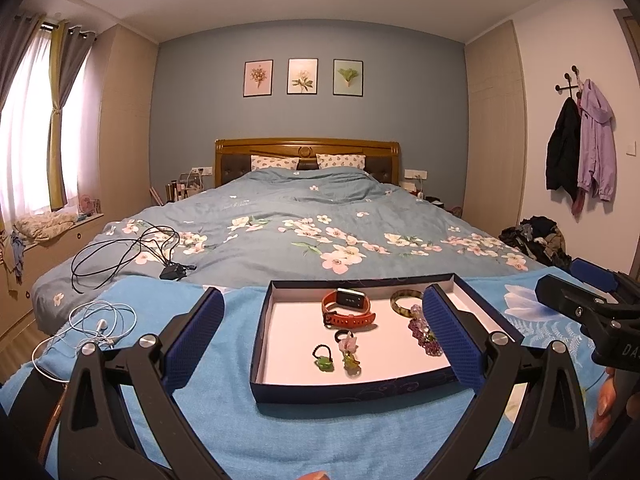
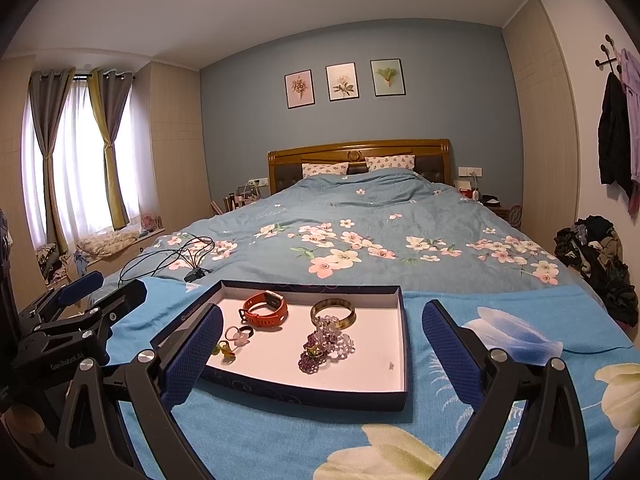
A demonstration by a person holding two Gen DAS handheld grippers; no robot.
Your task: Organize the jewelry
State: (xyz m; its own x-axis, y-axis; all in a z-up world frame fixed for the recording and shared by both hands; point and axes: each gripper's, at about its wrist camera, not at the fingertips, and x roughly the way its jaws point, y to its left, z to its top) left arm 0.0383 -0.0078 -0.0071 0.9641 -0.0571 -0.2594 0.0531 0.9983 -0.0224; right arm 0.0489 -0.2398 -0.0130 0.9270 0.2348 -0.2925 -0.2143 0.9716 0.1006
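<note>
Shallow dark-blue tray sits on the blue blanket at the bed's foot. Inside: orange watch, bangle, purple bead cluster, small rings. Left gripper spread wide, straddling the tray, holding nothing. Right gripper likewise spread and bare, its left finger over the tray's near-left rim.

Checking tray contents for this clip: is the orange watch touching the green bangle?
Apart. The right wrist view shows bare white tray floor between the orange watch and the green bangle; the left wrist view agrees.
</note>
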